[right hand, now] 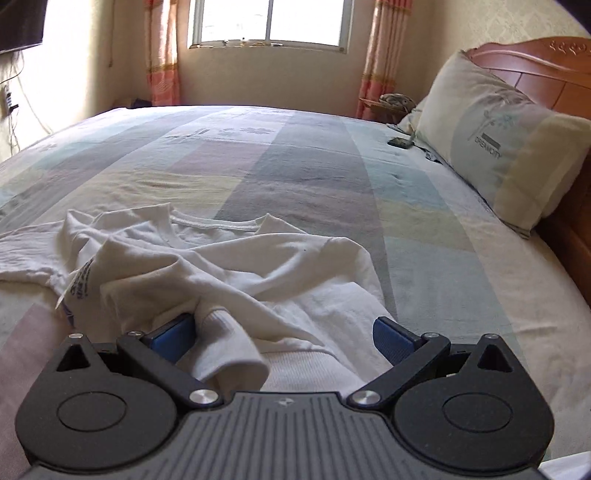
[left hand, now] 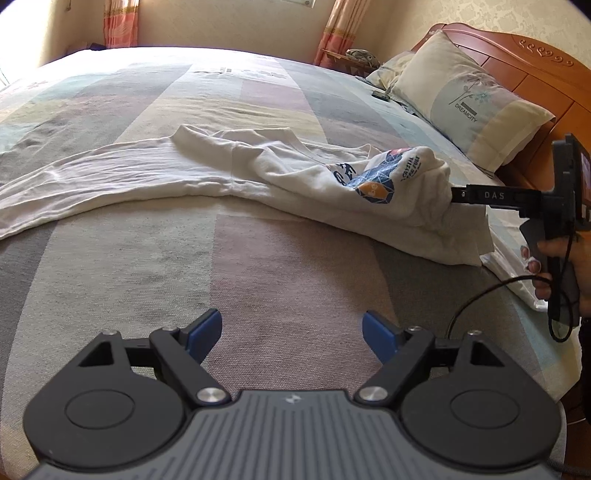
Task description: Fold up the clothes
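Observation:
A white T-shirt point(left hand: 147, 177) lies crumpled across the patchwork bedspread point(left hand: 258, 266), its blue and orange print point(left hand: 373, 177) turned up at the right end. That end is draped over the front of my right gripper, whose black body point(left hand: 491, 195) sticks out of the cloth, held by a hand point(left hand: 554, 266). In the right wrist view the right gripper point(right hand: 284, 336) stands open. A fold of the T-shirt point(right hand: 236, 354) hangs over its left blue pad point(right hand: 173, 332), and the right pad is bare. My left gripper point(left hand: 291, 332) is open over bare bedspread, nearer than the shirt.
A pillow point(left hand: 469, 99) leans on the wooden headboard point(left hand: 535, 74) at the right. A small dark object point(right hand: 399, 141) lies on the bed by the pillow. A black cable point(left hand: 480, 295) loops under the right hand. A window point(right hand: 269, 22) with curtains is behind the bed.

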The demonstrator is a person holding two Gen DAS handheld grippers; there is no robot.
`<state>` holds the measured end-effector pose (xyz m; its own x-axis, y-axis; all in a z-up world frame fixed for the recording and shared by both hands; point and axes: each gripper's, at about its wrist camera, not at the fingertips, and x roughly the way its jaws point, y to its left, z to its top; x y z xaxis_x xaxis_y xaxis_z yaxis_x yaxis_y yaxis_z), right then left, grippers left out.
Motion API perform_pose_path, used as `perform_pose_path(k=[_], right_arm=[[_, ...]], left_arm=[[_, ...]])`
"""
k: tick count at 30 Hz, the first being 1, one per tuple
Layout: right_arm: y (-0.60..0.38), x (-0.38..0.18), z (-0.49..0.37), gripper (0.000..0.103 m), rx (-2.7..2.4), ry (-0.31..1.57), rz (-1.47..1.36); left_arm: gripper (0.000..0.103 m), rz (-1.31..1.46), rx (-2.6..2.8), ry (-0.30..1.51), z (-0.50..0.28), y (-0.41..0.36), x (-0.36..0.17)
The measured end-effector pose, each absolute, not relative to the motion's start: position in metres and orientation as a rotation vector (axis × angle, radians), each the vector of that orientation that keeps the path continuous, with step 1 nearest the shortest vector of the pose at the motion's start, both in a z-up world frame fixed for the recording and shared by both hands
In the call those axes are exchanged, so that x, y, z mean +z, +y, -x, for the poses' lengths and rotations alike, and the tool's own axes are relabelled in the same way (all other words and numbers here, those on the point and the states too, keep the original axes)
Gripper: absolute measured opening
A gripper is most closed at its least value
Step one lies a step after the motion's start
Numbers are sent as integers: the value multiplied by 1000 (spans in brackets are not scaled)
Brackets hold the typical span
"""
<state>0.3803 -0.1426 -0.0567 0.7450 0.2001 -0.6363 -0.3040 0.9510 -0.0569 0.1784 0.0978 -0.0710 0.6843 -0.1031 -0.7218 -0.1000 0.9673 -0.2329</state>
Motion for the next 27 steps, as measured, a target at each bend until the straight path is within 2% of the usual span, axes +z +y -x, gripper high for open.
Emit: perform_pose_path(k=[8,11,19,24,27], right_arm=[[-153,-85,-431,103,234,781,200],[-163,-83,-435,103,240,809,123],[-191,-48,-343,103,416,673,50],[-214,-69,-291,103,554,711,-67],[-222,-90,-292,103,569,757,-180]], left_arm=[[83,255,-15,836,-183,90,-73],[83,252,-18,835,-181,88,-71],[83,240,-56,843,-185,74,-72],[83,215,-98,864,-189,56,-75],[83,200,-116,870,-189,46,-75]])
